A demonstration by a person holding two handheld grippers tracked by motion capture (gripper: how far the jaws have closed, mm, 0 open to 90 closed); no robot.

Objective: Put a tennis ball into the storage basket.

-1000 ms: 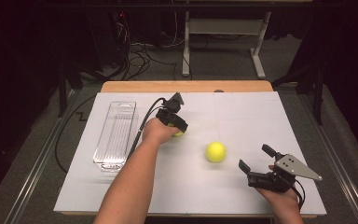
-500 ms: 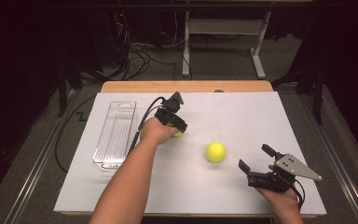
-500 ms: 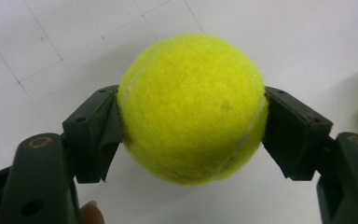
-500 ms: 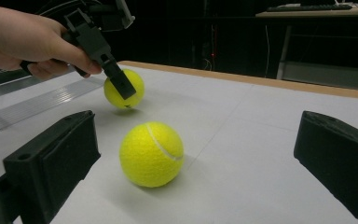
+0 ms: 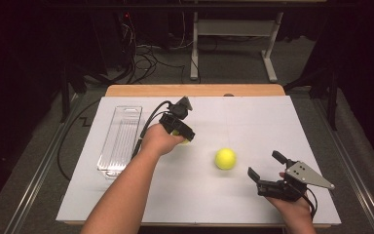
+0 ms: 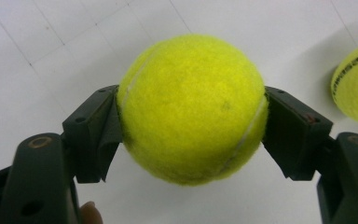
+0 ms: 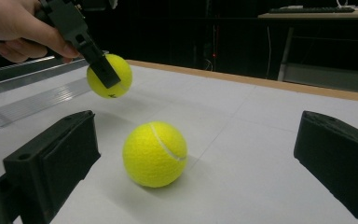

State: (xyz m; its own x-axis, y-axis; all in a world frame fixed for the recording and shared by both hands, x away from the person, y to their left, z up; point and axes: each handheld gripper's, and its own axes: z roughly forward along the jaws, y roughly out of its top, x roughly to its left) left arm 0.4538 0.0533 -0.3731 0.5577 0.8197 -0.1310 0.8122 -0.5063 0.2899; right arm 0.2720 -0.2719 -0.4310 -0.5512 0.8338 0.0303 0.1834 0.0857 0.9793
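My left gripper [image 5: 181,136] is shut on a yellow tennis ball [image 6: 192,108], which hangs a little above the white table; in the right gripper view the held ball [image 7: 113,74] shows clear of the surface. A second tennis ball [image 5: 225,158] rests on the table between the two hands, also seen as the near ball [image 7: 154,154] and at the edge as the second ball [image 6: 356,88]. My right gripper [image 5: 268,169] stands open near the front right, its jaws wide apart and pointing toward that ball, with nothing between them.
A clear plastic tray [image 5: 121,139] lies lengthwise at the table's left, just left of my left hand. The white mat [image 5: 253,122] ends at a wooden table edge [image 5: 195,90] at the back. Cables and a stand sit on the floor beyond.
My left hand has lifted the held tennis ball off the table and drifted slightly toward the front left. The right gripper and the loose ball have stayed put.
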